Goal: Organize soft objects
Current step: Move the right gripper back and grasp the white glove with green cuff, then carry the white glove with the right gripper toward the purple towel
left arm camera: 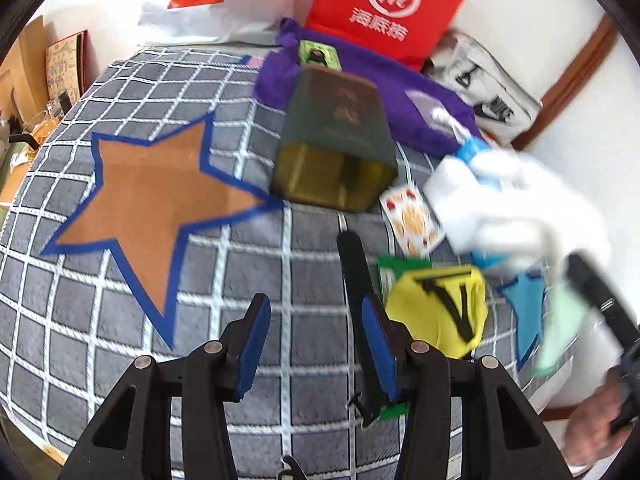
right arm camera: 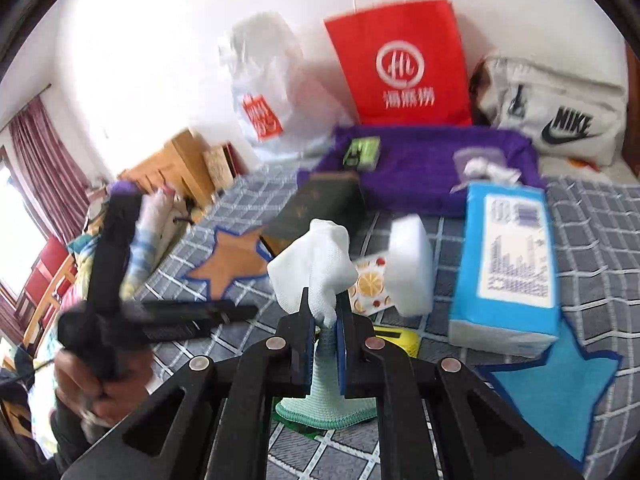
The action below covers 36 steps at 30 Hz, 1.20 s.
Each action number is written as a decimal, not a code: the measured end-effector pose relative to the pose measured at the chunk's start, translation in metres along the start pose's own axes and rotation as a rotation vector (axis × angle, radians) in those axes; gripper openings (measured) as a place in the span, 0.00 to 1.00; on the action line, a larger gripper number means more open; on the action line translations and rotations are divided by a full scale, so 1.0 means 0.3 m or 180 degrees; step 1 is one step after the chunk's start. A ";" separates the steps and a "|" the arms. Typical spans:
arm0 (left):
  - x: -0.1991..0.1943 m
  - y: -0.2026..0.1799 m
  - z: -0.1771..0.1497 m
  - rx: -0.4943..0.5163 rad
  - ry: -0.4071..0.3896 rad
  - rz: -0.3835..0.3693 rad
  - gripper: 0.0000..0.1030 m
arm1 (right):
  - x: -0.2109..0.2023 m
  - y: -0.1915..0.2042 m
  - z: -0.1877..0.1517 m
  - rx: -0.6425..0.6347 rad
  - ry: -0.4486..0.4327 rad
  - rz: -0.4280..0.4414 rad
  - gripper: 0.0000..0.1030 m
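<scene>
Two views show a grey checked bedspread (left arm camera: 120, 320) strewn with things to sort.

From the left wrist camera, the left tongs (left arm camera: 316, 340) stand parted with nothing between the blue pads, hanging over bare grid beside an orange star patch (left arm camera: 160, 200). A dark green box (left arm camera: 336, 140) lies beyond them, and a yellow pouch (left arm camera: 440, 304) sits just to their right. At the right edge, badly blurred, a white cloth (left arm camera: 520, 208) hangs in the air.

From the right wrist camera, the right tongs (right arm camera: 324, 328) are clenched on that white cloth (right arm camera: 316, 268), which stands up between the pads while a pale green knitted piece (right arm camera: 328, 400) droops below them; whether the two are one item I cannot tell. A blue tissue pack (right arm camera: 508, 268) and a white sponge block (right arm camera: 412, 264) lie near, above a blue star patch (right arm camera: 560, 392). Pinching the cloth near its middle probably keeps it bunched for carrying, perhaps to one of the stars.
</scene>
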<state>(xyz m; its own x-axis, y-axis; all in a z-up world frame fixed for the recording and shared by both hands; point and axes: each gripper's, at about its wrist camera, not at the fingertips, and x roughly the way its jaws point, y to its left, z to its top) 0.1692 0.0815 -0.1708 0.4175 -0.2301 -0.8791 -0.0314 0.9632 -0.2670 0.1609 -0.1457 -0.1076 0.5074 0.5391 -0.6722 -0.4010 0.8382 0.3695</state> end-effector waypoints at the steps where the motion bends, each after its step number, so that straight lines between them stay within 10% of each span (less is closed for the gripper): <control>1: 0.008 -0.009 -0.011 0.0044 0.0018 0.0046 0.44 | -0.029 0.001 -0.004 -0.0011 -0.0044 -0.0042 0.09; 14: 0.125 -0.156 -0.002 0.0448 0.0023 0.0617 0.51 | -0.143 -0.142 -0.215 0.0062 0.0103 -0.0719 0.09; 30: 0.088 -0.136 -0.077 0.0507 0.0072 0.0848 0.55 | -0.118 -0.287 -0.302 0.0365 0.0203 -0.0661 0.12; 36: 0.093 -0.201 -0.104 0.0703 -0.0059 0.0811 0.24 | -0.063 -0.310 -0.322 0.0469 0.0327 -0.0669 0.12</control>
<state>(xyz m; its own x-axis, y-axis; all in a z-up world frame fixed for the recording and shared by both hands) 0.1542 0.0127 -0.1916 0.4379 0.0224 -0.8988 0.0598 0.9967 0.0540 0.1148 -0.2418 -0.1912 0.4848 0.3472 -0.8027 -0.1761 0.9378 0.2992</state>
